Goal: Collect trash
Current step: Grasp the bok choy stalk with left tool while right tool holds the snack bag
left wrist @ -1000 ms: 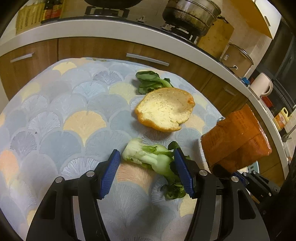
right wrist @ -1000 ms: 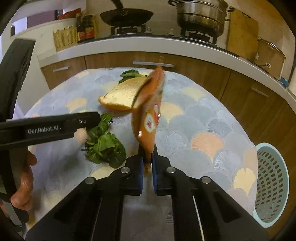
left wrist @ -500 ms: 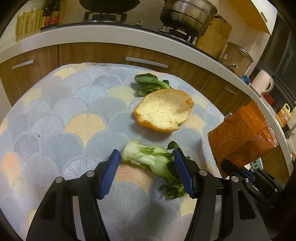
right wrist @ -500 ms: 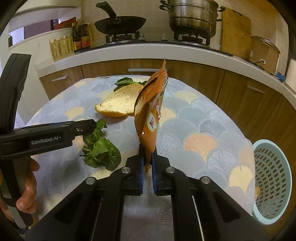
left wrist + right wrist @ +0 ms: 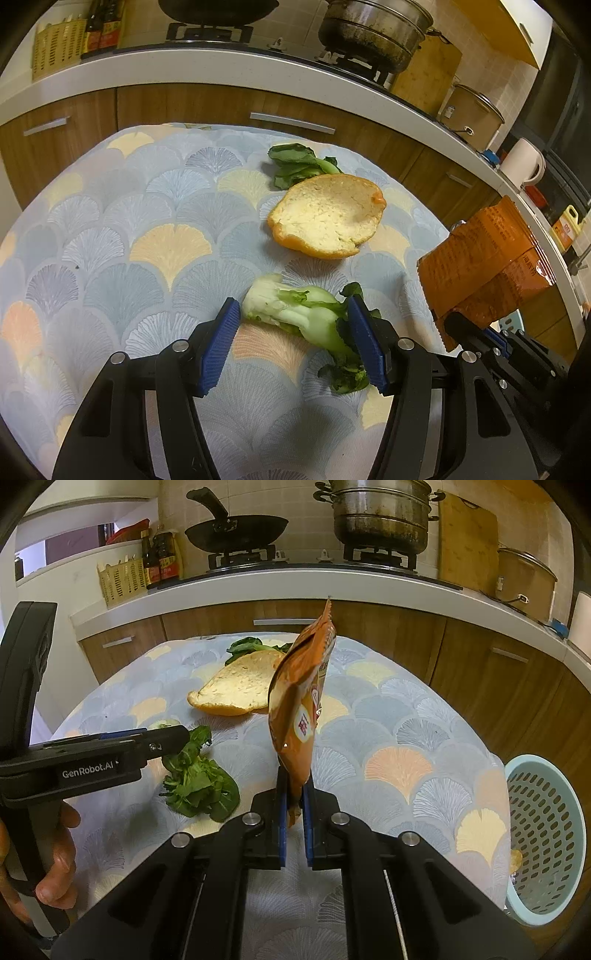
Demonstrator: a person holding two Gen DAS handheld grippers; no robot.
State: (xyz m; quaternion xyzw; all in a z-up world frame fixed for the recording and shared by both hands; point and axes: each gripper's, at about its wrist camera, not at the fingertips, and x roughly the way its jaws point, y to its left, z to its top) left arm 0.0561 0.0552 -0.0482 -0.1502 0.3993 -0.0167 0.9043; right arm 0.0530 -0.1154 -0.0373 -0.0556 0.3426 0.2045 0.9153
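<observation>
My left gripper (image 5: 295, 343) is open, its blue pads on either side of a bok choy piece (image 5: 299, 314) that lies on the patterned tablecloth (image 5: 129, 236). My right gripper (image 5: 294, 812) is shut on an orange snack wrapper (image 5: 299, 716) and holds it upright above the table; the wrapper also shows at the right of the left wrist view (image 5: 480, 269). A large orange peel (image 5: 327, 221) lies beyond the bok choy, with a second leafy scrap (image 5: 295, 164) behind it. A light blue perforated basket (image 5: 543, 849) stands off the table's right edge.
The kitchen counter (image 5: 295, 583) runs behind the table with a wok (image 5: 236, 531), a steamer pot (image 5: 380, 513) and bottles. Wooden cabinets (image 5: 480, 672) lie below it. The left gripper's body (image 5: 92, 764) and the hand holding it fill the left of the right wrist view.
The right gripper has drawn back and to the right with the wrapper, bringing more of the basket into view. The left gripper stays open around the bok choy, slightly raised.
</observation>
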